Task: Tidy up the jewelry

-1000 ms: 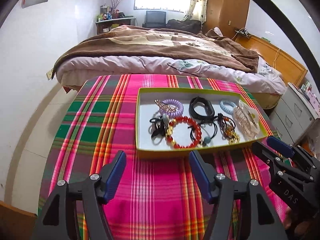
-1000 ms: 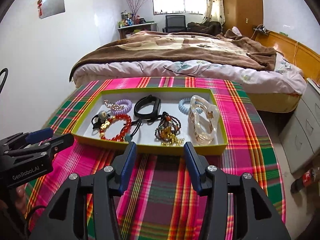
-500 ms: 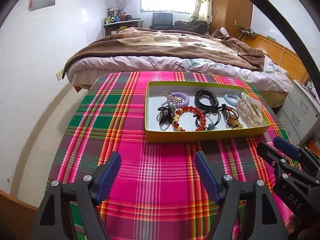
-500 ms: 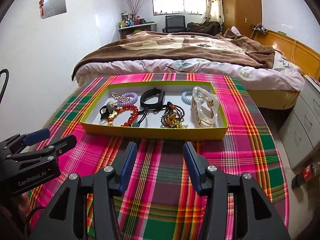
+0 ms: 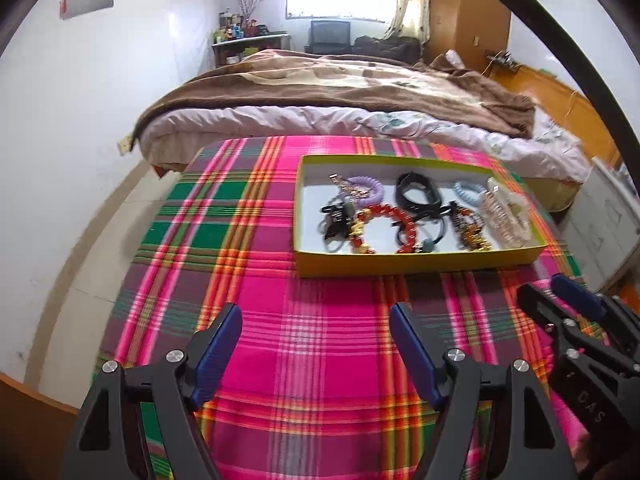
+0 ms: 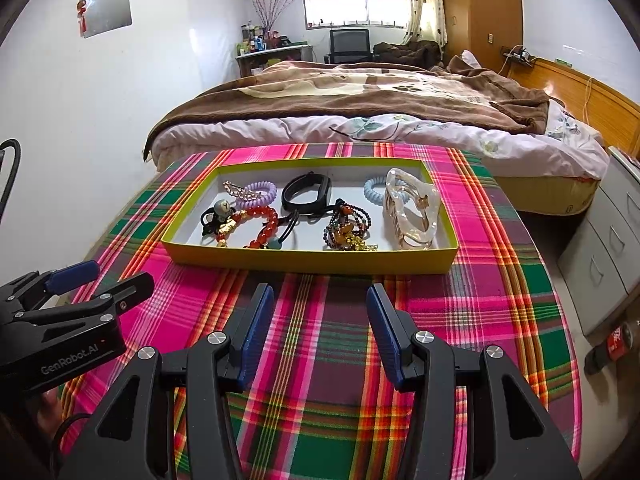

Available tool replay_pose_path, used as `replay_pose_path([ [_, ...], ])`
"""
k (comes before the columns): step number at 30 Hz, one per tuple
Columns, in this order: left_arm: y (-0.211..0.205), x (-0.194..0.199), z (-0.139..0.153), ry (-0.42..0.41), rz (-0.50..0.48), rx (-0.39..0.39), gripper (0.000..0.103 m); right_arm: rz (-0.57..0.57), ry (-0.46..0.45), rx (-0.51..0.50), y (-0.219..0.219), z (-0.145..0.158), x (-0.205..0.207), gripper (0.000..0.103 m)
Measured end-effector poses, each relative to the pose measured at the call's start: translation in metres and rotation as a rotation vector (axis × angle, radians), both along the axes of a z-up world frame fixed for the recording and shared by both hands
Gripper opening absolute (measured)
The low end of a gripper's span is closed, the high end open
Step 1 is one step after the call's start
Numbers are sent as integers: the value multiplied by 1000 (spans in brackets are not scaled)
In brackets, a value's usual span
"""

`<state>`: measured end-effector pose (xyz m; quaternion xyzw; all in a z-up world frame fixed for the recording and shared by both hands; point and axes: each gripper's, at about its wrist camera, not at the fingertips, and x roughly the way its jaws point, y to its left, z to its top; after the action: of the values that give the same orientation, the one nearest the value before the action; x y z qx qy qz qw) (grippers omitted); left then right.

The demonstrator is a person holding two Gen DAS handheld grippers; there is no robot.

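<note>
there, glossy round red beads (image 6: 267, 220) in shallow rectangular tray (image 6: 308, 261)

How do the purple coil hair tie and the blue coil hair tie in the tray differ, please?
The purple coil hair tie lies toward the tray's left end with a glittery clip across it; the blue coil hair tie lies toward the right end, partly hidden behind the clear claw clip. Both are spiral rings lying near the far wall.

Daylight enters through far window (image 5: 338, 0), overexposed in left view. Room evenly bright; soft shadows inside tray (image 6: 308, 258). Strong fisheye bending, dark vignette at corners. Left view slightly motion-blurred; right view sharp.
</note>
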<state>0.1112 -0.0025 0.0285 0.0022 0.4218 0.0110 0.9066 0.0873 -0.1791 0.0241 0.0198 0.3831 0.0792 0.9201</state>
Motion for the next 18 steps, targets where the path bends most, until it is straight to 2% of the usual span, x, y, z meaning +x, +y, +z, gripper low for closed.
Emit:
replay_pose_path([
  [18, 9, -5, 0, -6, 11, -27, 76, 1, 4, -5, 3, -2, 0, 49],
])
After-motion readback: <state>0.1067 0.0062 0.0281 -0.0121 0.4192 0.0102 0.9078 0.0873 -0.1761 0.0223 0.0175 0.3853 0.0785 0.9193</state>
